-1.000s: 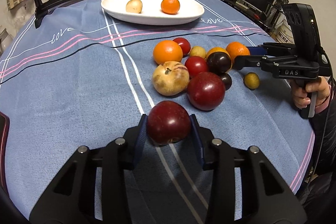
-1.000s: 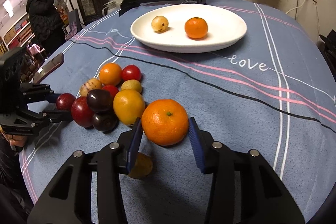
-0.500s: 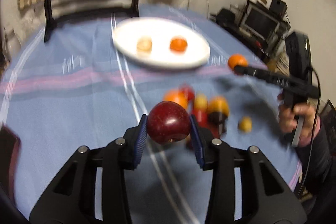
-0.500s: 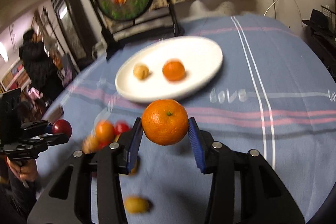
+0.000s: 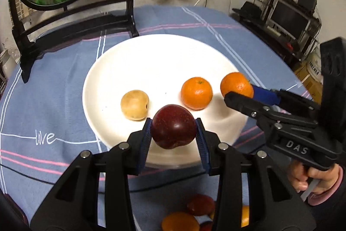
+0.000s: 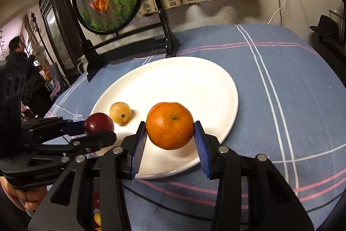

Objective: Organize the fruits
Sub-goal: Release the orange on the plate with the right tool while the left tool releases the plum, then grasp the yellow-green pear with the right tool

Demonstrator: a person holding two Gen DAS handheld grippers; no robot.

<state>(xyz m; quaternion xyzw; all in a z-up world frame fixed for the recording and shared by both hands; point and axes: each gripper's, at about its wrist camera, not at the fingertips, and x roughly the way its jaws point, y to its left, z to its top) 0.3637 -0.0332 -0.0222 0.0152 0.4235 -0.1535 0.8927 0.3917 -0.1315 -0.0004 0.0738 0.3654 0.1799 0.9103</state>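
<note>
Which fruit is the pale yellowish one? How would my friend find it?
Find the big white plate on the blue tablecloth. Two fruits lie on it: an orange and, to its left, the pale fruit. It is the only tan, dull one, while the apple and second orange are held above in jaws.

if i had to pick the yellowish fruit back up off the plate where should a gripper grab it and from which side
Grip the yellowish fruit across its widest middle, coming down from above. It is a smooth, roundish body lying loose on the flat white plate, so a grip off centre would likely squeeze it out. Its left and far sides are bare plate; the red apple in the left gripper crowds its right side.
</note>
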